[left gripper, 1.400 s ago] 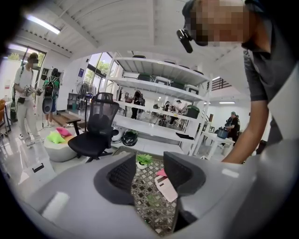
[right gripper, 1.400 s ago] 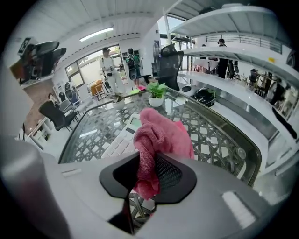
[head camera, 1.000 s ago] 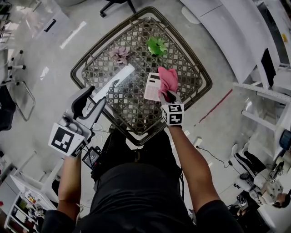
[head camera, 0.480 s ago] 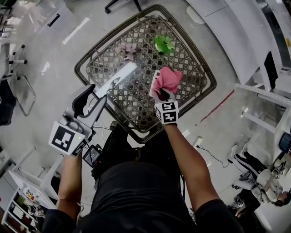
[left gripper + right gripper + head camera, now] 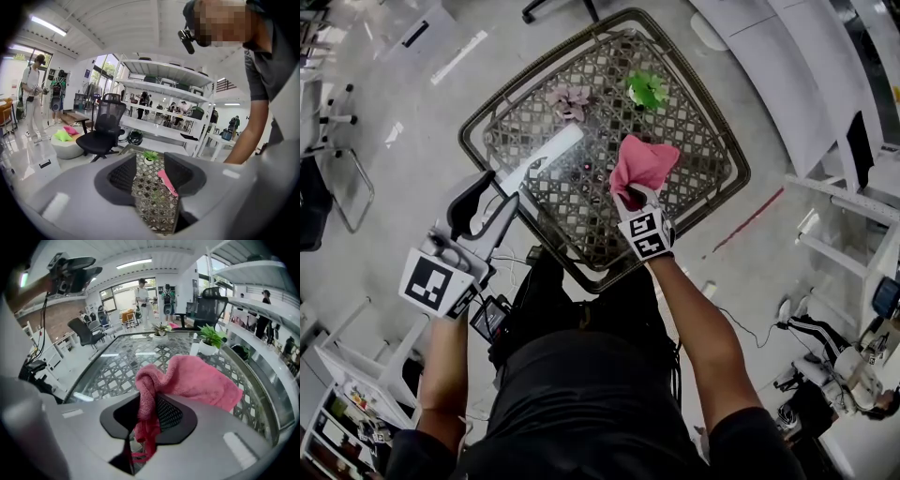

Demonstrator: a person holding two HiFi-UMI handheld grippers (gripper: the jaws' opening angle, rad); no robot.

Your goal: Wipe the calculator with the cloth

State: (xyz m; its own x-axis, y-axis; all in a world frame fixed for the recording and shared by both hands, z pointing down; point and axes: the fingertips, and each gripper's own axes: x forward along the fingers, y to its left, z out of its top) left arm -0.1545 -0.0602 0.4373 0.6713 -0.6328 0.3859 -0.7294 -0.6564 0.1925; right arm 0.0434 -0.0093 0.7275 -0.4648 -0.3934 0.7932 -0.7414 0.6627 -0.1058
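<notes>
A pink cloth (image 5: pixel 643 163) hangs bunched from my right gripper (image 5: pixel 633 201), which is shut on it over the right part of the lattice table (image 5: pixel 469 141). In the right gripper view the cloth (image 5: pixel 197 380) runs up between the closed jaws and spreads out over the glass. I see no calculator; the cloth covers the spot where it lay. My left gripper (image 5: pixel 487 208) is held off the table's near-left edge, open, with nothing between its jaws (image 5: pixel 150 176).
A green potted plant (image 5: pixel 647 89) and a pinkish one (image 5: pixel 572 98) stand at the table's far side. A bright light reflection (image 5: pixel 542 159) streaks the glass. A black office chair (image 5: pixel 104 126) and white shelving (image 5: pixel 159 89) stand beyond the table.
The right gripper has slid the cloth leftward over the white calculator, which showed beside it before, and its wrist has rolled. The left gripper has barely shifted.
</notes>
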